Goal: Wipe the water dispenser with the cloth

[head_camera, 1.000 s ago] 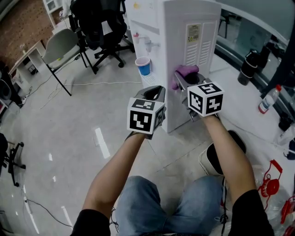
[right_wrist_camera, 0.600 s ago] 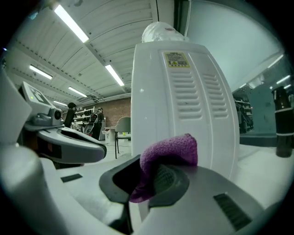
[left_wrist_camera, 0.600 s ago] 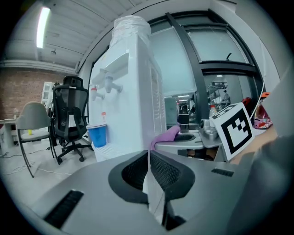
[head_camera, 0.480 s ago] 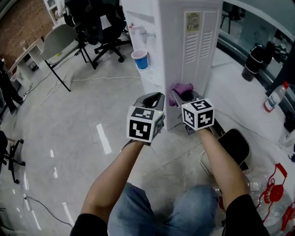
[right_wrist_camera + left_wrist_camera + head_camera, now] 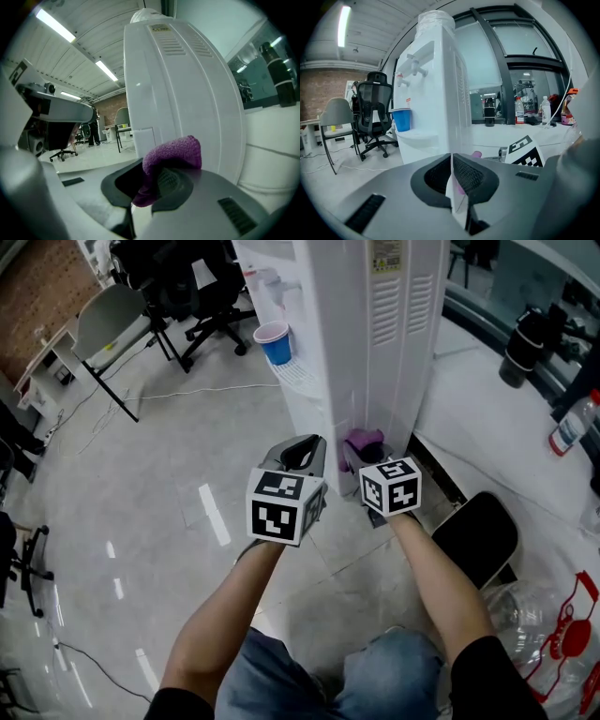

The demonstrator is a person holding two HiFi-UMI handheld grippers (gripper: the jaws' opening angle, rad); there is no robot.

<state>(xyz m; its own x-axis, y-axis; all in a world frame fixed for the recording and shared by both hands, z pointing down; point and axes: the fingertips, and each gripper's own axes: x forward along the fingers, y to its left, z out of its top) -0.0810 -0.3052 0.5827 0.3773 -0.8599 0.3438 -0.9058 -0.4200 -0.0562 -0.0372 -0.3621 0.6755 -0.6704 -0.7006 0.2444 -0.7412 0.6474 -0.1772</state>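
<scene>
Low at dispenser (image 5: 178, 84), right gripper (image 5: 151, 183) clamping cloth (image 5: 173, 150)

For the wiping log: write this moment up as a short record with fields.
Right gripper: shut on purple cloth
Left gripper: shut, empty
Cloth position: low on the vented side of the water dispenser, near the floor
Blue cup: upright on the dispenser's drip tray
</scene>
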